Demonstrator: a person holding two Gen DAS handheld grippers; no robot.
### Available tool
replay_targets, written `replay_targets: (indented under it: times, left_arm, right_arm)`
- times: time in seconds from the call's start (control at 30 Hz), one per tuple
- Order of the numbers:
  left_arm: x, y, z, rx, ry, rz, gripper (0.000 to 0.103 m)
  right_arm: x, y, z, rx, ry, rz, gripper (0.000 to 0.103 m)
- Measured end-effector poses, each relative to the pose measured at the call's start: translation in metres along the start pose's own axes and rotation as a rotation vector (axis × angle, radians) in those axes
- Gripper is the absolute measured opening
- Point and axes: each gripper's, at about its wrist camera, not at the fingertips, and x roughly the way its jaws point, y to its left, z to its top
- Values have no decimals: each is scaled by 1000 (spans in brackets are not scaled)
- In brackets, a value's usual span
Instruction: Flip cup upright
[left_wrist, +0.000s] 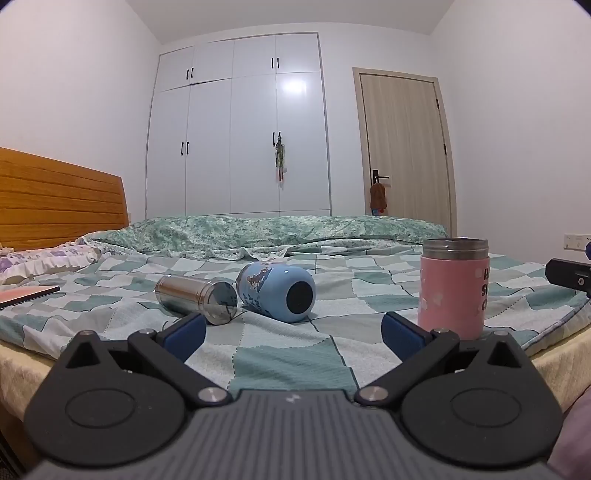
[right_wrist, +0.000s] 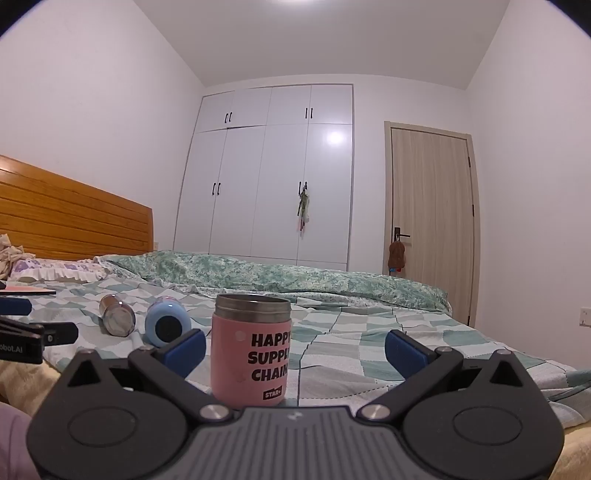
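- Pink cup (right_wrist: 251, 350) upright on bed (right_wrist: 351, 354); blue cup (left_wrist: 275, 291) and steel cup (left_wrist: 197, 293) lying sideways, touching.
- Left gripper (left_wrist: 293, 334) and right gripper (right_wrist: 295, 349): jaws apart, empty.
- Step judged: approach to a fallen cup; next, side grasp and tilting upright.

Both grippers, left gripper (left_wrist: 293, 332) and right gripper (right_wrist: 295, 349): black linkage arms, blue fingertip pads (left_wrist: 184, 332), silver pivot screws behind the jaws, grey ribbed body.
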Motion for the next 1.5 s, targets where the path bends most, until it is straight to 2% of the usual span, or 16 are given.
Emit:
replay_targets:
  times: [1.5]
  left_arm:
    - [3, -1, -1, 1, 0, -2, 103]
  right_arm:
    - [-1, 1, 0, -5, -3, 0, 103]
